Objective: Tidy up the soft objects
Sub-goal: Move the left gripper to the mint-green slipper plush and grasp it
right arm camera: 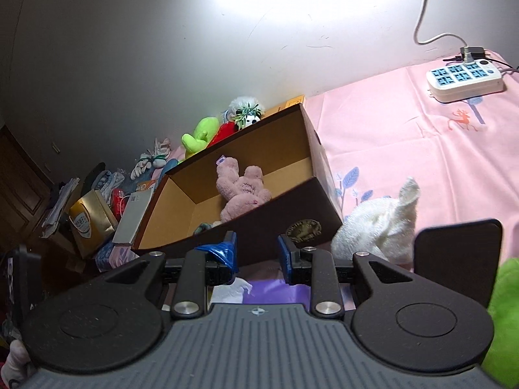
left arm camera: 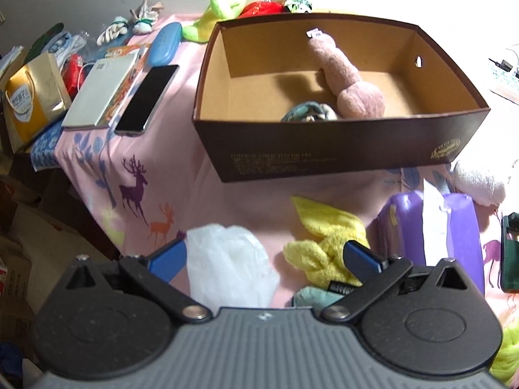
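A: What sits inside the brown cardboard box?

B: A pink plush rabbit — leaning against the far wall, a white tag at its top — and a grey-green soft item tucked against the near wall beside it. The box rests on a pink cloth printed with deer.

A: And the left gripper?

B: Its blue fingers stand wide apart above the cloth, holding nothing. Between them lies a white plastic bag; the right finger hangs over a yellow towel. A teal cloth shows just under the towel's near edge.

A: The right gripper?

B: Fingers nearly together, a narrow gap left, nothing clamped. They point toward the box's near wall. Below them: a purple tissue pack with a white sheet sticking out.

A: What else is loose?

B: A white plush toy just beside the box's corner, a lime-green plush and a red one behind the box, a black phone and a blue case to its left, and a power strip well apart at the far right.
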### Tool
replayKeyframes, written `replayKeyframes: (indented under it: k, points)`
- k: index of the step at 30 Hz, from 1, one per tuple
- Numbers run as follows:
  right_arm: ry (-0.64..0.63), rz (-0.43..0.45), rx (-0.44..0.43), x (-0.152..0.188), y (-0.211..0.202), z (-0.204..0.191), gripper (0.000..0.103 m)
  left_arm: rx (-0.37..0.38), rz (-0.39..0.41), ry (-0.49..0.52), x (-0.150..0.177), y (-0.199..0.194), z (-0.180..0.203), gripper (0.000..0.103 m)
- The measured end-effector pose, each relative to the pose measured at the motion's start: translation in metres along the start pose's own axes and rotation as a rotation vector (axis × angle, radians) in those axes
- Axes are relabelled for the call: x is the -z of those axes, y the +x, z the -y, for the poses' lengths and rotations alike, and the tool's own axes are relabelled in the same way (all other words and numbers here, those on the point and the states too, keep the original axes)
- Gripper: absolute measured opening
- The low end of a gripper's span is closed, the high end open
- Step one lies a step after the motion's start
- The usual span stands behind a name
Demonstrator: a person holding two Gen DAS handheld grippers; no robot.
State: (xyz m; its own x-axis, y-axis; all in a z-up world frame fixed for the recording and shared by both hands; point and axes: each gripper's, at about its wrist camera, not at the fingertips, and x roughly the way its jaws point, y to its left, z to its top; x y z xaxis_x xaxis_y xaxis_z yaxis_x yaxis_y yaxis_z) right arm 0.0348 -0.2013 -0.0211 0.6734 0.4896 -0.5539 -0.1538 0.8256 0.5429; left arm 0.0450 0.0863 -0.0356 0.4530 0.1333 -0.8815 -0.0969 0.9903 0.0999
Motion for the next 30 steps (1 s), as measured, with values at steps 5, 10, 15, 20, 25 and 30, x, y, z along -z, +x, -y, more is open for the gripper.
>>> replayKeyframes:
  k: [5, 10, 15, 20, 25, 30]
  points:
    - [0.034, -0.009, 0.009, 0.020, -0.026, 0.022, 0.011, -0.010, -0.036, -0.031, 0.014, 0.002, -0.001, 0.102]
    - [0.063, -0.036, 0.011, 0.036, -0.038, 0.036, 0.013, 0.028, -0.050, -0.051, 0.041, 0.005, -0.001, 0.102]
    - [0.071, -0.058, -0.009, 0.047, -0.046, 0.043, 0.013, 0.040, -0.060, -0.056, 0.070, 0.008, 0.004, 0.102]
    - [0.070, -0.090, -0.041, 0.055, -0.051, 0.049, 0.013, 0.065, -0.031, -0.036, 0.095, 0.003, 0.015, 0.100]
    - [0.052, -0.123, -0.078, 0.059, -0.050, 0.051, 0.013, 0.074, 0.009, -0.022, 0.113, 0.005, 0.027, 0.100]
    - [0.043, -0.151, -0.098, 0.060, -0.050, 0.055, 0.013, 0.066, 0.024, 0.004, 0.127, 0.009, 0.040, 0.100]
